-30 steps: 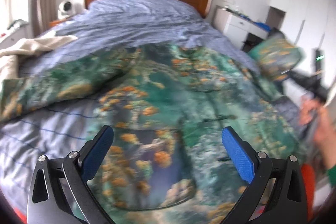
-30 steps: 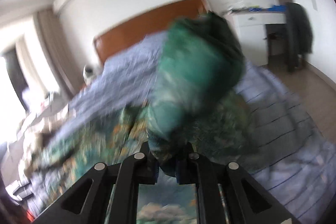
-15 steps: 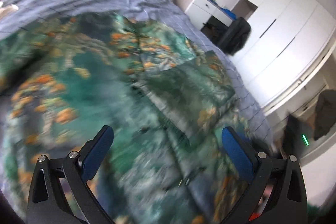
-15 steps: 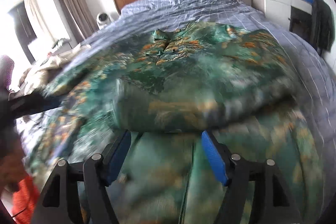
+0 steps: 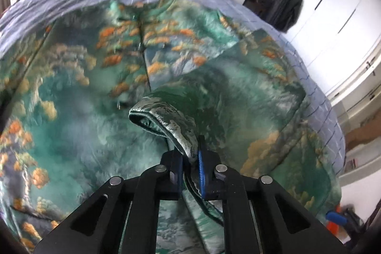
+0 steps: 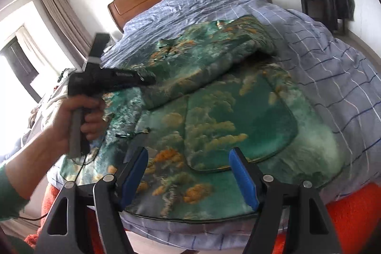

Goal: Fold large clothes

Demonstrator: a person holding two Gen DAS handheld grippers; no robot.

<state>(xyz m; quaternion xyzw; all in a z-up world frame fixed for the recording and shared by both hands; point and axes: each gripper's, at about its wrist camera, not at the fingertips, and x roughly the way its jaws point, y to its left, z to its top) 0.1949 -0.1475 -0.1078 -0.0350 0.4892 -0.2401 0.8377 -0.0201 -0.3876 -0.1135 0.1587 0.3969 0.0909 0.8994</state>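
Two grippers over green jacket point(image 6: 214, 111); dark chair point(image 5: 285, 6) beside bed point(image 6: 345, 68).

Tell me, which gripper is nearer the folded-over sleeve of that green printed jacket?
Left. The left gripper is clamped on the sleeve's cuff; the right gripper hovers open over the jacket's hem, away from it.
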